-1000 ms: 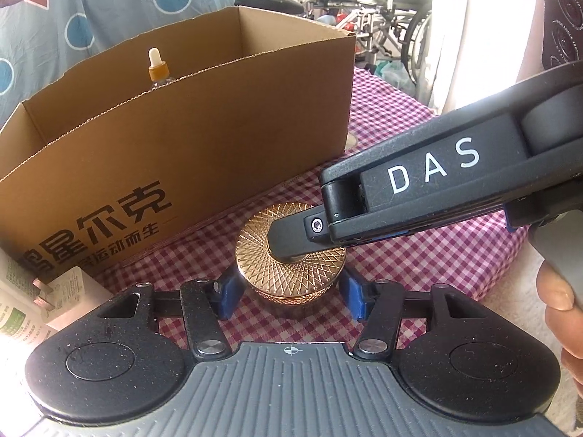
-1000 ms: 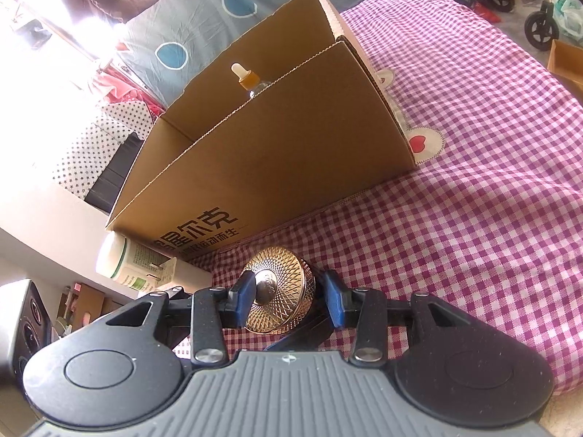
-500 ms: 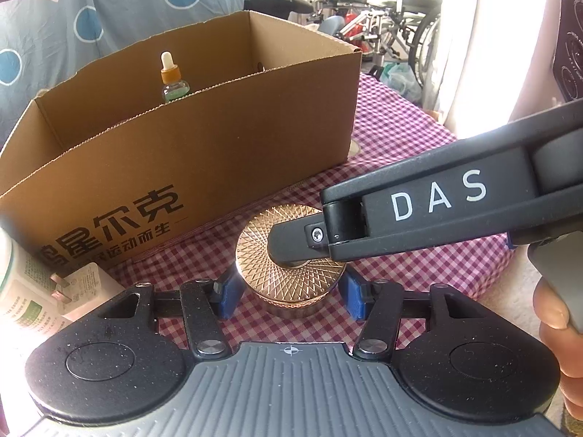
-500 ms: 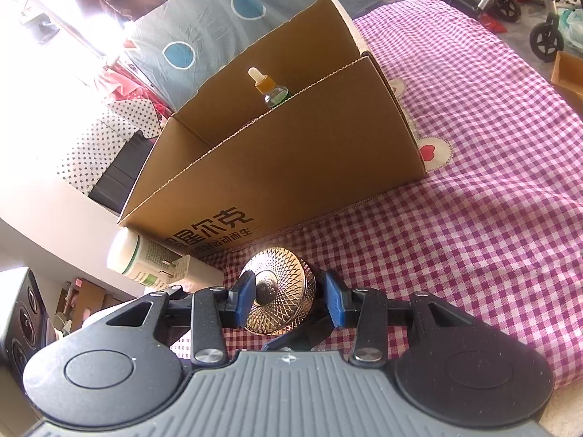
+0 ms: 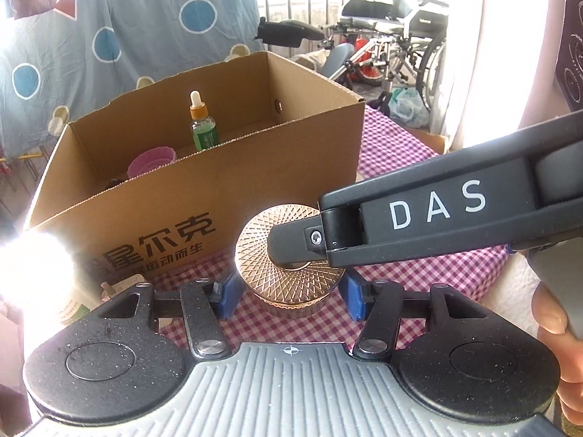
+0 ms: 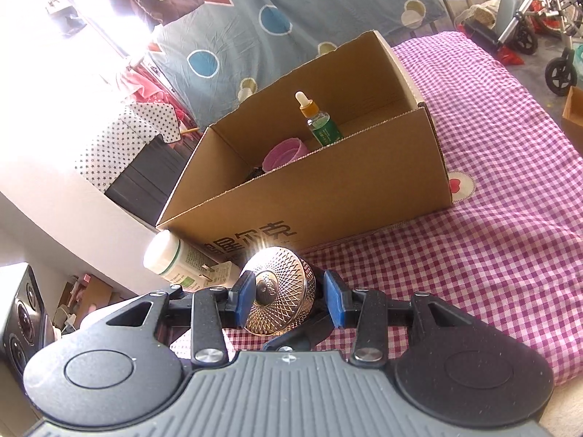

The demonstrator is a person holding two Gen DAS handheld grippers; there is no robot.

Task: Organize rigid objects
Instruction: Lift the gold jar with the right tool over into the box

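A round gold jar [image 5: 255, 255] with a cross-hatched lid hangs just above the pink checked cloth [image 5: 419, 273], in front of an open cardboard box [image 5: 182, 196]. My left gripper [image 5: 289, 295] is shut on the jar's sides, one blue pad on each flank. From the right comes one of the right gripper's fingers [image 5: 291, 244], lying across the lid. In the right wrist view the right gripper [image 6: 288, 300] is shut on the jar [image 6: 284, 291] from lid to base. Inside the box [image 6: 328, 189] stand a green dropper bottle [image 6: 320, 123] and a pink cup [image 6: 282, 153].
A white bottle with a green label [image 6: 171, 255] and a white plug adapter [image 6: 218, 273] lie at the box's near left corner. The cloth [image 6: 473, 218] runs on to the right of the box. A hand [image 5: 554, 327] holds the right gripper. Wheelchairs [image 5: 400, 36] stand beyond the table.
Both grippers have risen together with the gold jar between them. The view now looks down into the box, showing more of the dropper bottle and the pink cup.
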